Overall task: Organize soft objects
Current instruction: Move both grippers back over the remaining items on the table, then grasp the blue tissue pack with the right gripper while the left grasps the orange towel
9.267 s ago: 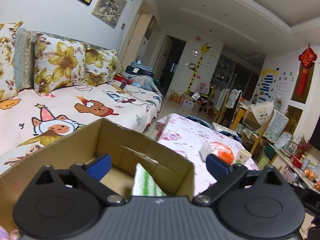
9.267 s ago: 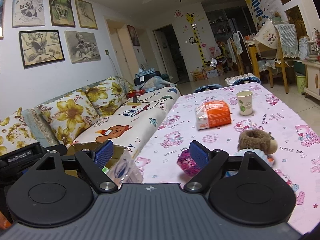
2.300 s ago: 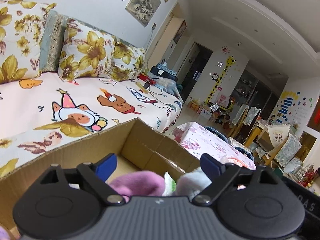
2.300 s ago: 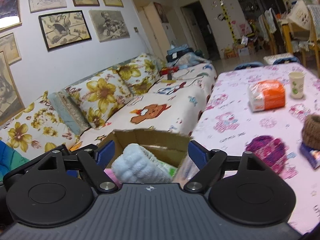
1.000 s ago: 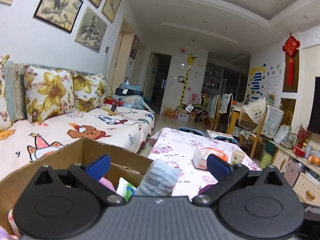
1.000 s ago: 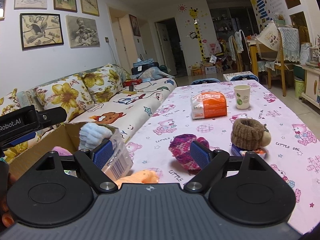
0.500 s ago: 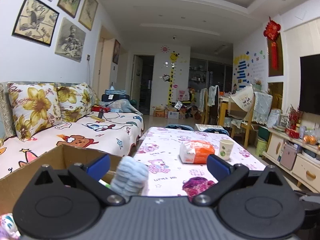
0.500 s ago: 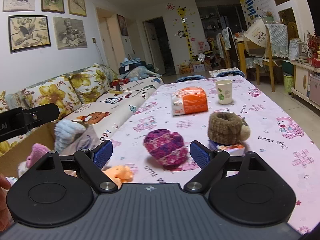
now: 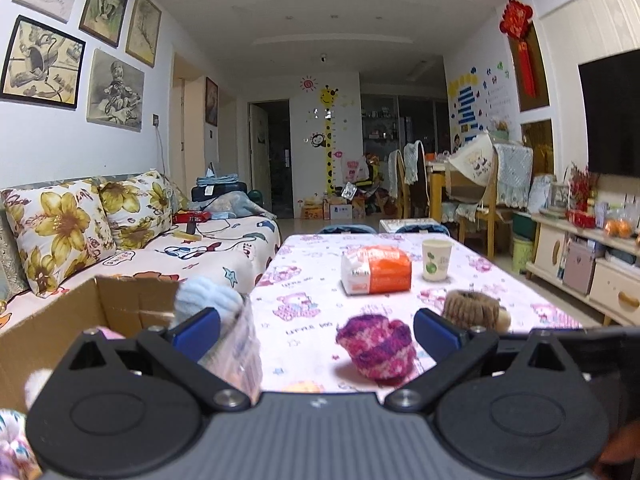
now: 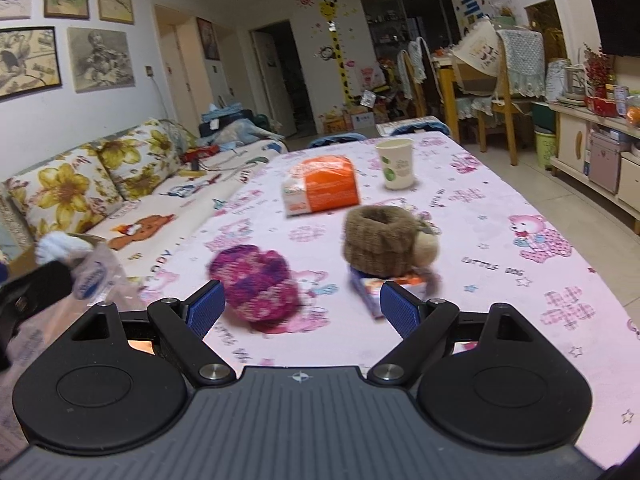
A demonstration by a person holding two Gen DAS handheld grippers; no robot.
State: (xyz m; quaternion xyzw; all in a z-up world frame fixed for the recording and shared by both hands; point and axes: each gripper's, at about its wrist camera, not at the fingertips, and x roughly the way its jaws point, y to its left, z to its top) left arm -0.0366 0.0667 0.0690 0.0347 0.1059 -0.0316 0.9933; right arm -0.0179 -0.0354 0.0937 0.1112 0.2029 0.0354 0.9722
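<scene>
Both claws are released and empty: the left gripper (image 9: 316, 330) by the cardboard box (image 9: 52, 320) at the table's left edge, the right gripper (image 10: 303, 305) before the purple knit piece (image 10: 256, 284); one brown knit plush (image 10: 384, 242) sits just beyond on a small packet; one tissue pack (image 10: 322, 190) and one paper cup (image 10: 396, 168) stand toward the far edge; the pink tablecloth (image 10: 520, 272) lies bare along the right edge; a pale blue soft piece (image 9: 206, 304) pokes from the box.

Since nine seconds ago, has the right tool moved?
Yes. The right tool has advanced over the table and now faces the purple knitted ball, which earlier lay farther ahead.
</scene>
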